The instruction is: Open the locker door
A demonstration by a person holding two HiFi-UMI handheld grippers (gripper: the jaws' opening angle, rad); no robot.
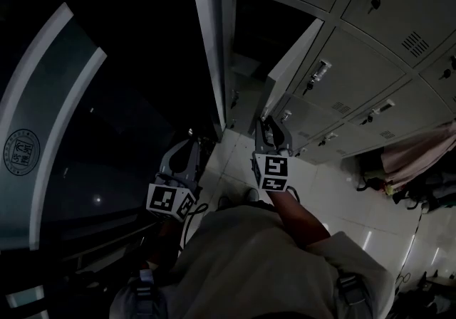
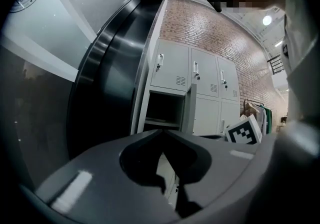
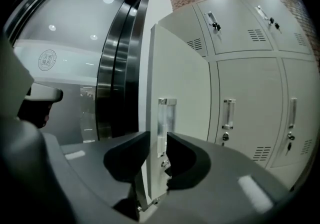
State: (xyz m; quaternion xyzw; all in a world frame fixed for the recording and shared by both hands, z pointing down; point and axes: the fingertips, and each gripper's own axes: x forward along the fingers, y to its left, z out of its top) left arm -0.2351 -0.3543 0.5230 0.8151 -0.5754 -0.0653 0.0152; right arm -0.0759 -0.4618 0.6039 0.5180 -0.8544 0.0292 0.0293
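The door (image 3: 180, 83) stands swung out from its dark compartment (image 1: 267, 25) in the leftmost column of the lockers (image 1: 370, 61), just under the top row, with its free edge toward you. Your right gripper (image 3: 157, 140) is clamped across that edge, one jaw on each face, and the clear handle (image 3: 166, 120) sits against the right jaw. Your left gripper (image 2: 163, 132) hangs off to the left, apart from the door, its jaws clenched tip to tip on nothing.
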